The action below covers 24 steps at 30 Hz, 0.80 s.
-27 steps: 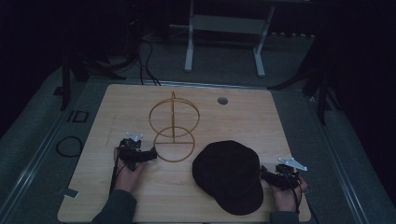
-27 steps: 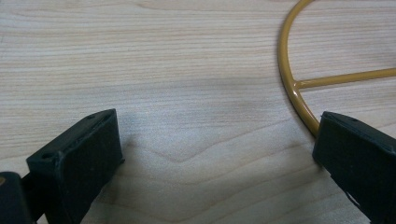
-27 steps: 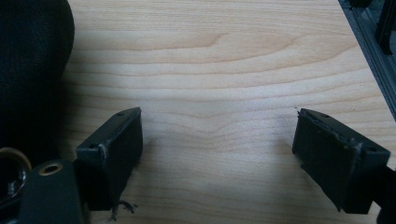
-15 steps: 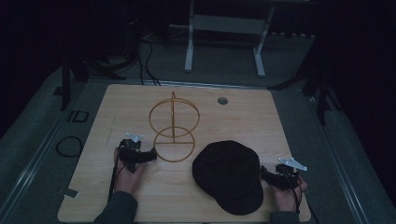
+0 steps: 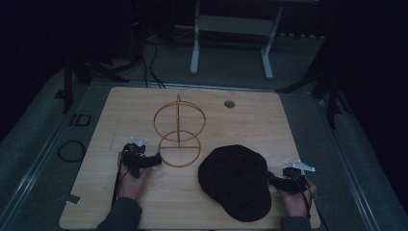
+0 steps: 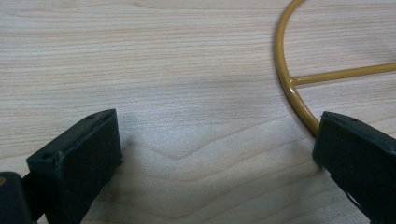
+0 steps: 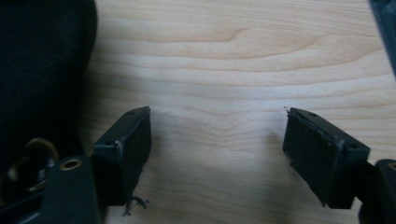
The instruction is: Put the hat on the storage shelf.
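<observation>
A gold wire stand (image 5: 178,129) of two rings on a post rises from the middle of the wooden table (image 5: 250,115). A black cap (image 5: 238,180) lies flat at the front right. My left gripper (image 5: 157,160) rests on the table at the stand's base ring, open, its jaws wide apart with bare wood between them; the base ring (image 6: 289,84) curves by the right-hand jaw. My right gripper (image 5: 272,179) lies at the cap's right edge, open, with only wood between its jaws; the cap (image 7: 42,70) is dark at the left of its view.
A small round grommet (image 5: 229,103) sits in the table's far right part. Cables (image 5: 72,150) lie on the grey floor to the left, and a white frame (image 5: 231,29) stands beyond the table.
</observation>
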Each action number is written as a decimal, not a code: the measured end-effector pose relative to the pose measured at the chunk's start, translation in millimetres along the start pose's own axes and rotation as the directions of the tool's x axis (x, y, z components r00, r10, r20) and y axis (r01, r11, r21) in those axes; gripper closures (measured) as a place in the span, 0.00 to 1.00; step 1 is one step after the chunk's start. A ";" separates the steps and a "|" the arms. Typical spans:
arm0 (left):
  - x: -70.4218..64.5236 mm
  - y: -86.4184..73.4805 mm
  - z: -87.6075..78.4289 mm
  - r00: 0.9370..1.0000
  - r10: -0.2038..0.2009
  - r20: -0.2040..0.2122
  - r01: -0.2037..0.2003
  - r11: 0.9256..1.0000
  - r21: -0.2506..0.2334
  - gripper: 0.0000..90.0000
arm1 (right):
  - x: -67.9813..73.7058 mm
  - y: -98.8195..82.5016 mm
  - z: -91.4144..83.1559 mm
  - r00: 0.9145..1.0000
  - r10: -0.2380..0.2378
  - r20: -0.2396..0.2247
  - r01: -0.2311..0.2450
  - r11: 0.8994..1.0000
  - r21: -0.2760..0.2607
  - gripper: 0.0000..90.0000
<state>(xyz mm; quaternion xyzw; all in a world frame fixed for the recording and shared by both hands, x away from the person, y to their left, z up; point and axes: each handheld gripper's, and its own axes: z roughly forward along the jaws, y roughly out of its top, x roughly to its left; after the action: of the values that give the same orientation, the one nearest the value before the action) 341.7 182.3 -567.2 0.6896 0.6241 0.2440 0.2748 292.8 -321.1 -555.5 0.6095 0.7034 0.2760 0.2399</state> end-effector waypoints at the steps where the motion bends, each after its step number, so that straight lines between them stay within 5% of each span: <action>1: 0.0 0.0 0.0 1.000 0.000 0.000 0.000 1.000 0.000 0.01 | 0.0 0.0 0.0 1.000 0.000 0.000 0.000 1.000 0.000 0.26; 9: 0.0 0.0 0.0 1.000 0.000 0.000 0.000 1.000 0.000 0.01 | 3.0 11.8 -7.9 0.996 -0.080 -0.049 0.082 0.996 0.035 0.33; 24: -0.1 0.1 0.1 1.000 0.000 0.000 0.000 1.000 0.000 0.01 | -2.3 33.6 -44.0 0.987 -0.138 -0.078 0.140 0.990 0.012 0.33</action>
<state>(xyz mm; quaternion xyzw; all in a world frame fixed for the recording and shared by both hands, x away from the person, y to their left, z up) 341.9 182.1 -567.3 0.6895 0.6241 0.2440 0.2748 287.8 -324.1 -500.4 0.5499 0.7553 0.2758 0.2260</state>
